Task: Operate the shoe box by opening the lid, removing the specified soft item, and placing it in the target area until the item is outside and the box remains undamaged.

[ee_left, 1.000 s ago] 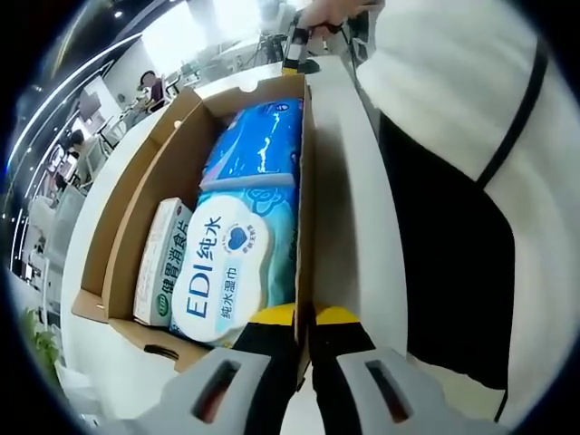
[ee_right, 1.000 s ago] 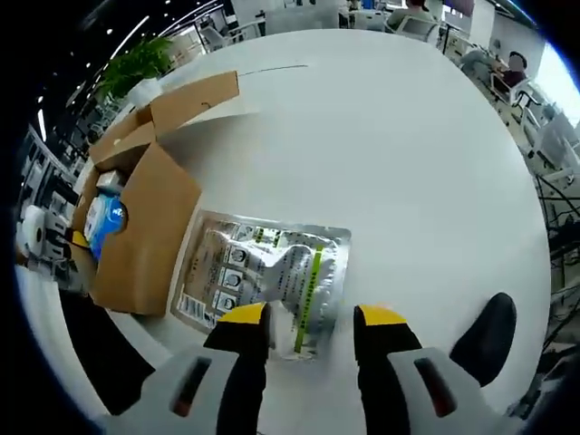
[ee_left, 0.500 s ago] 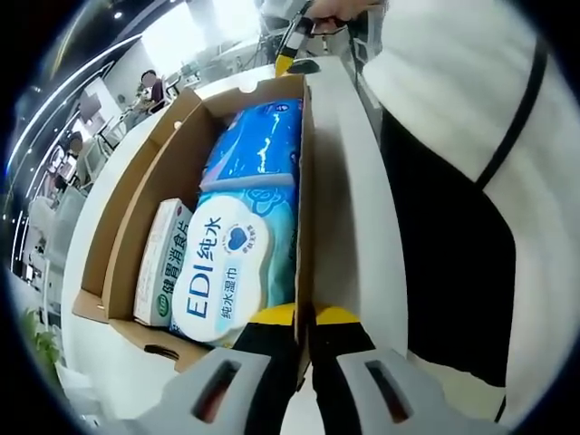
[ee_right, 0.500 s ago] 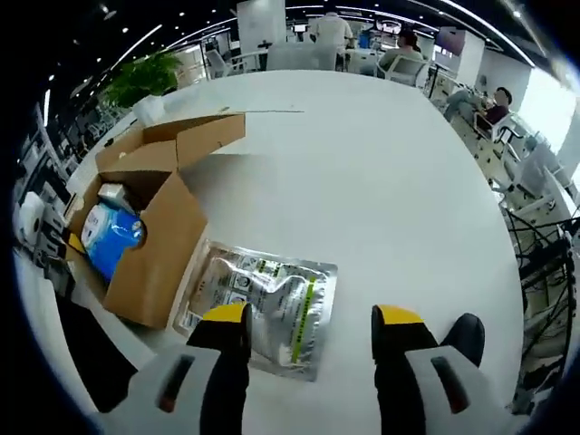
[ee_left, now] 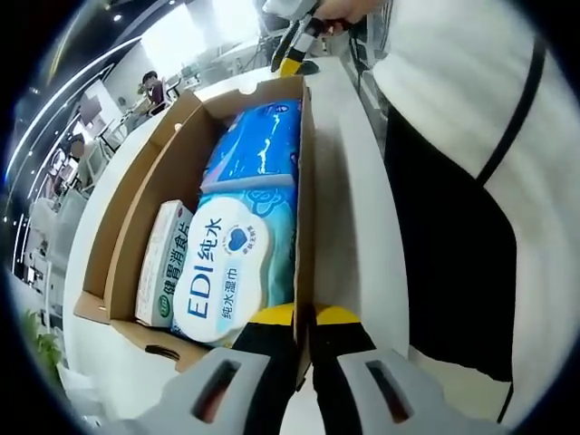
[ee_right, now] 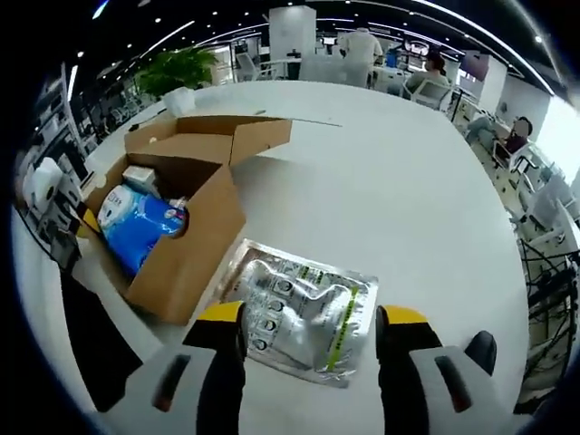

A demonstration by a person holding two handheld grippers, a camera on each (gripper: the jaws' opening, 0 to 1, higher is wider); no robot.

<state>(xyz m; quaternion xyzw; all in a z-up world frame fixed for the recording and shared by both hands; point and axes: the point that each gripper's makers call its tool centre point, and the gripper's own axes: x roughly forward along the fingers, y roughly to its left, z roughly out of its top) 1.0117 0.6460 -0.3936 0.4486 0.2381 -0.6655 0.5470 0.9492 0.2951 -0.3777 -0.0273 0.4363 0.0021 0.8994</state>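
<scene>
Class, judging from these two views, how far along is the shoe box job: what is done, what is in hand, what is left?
Done: the shoe box is open and the silver pouch lies outside on the white table. In hand: the left tool pinches the box wall; the right tool is open above the pouch. Left: apparently only letting go.

The silver pouch (ee_right: 304, 308) lies on the table (ee_right: 408, 199) just beside the open box (ee_right: 186, 249), which holds wipes packs (ee_left: 240, 263).
</scene>
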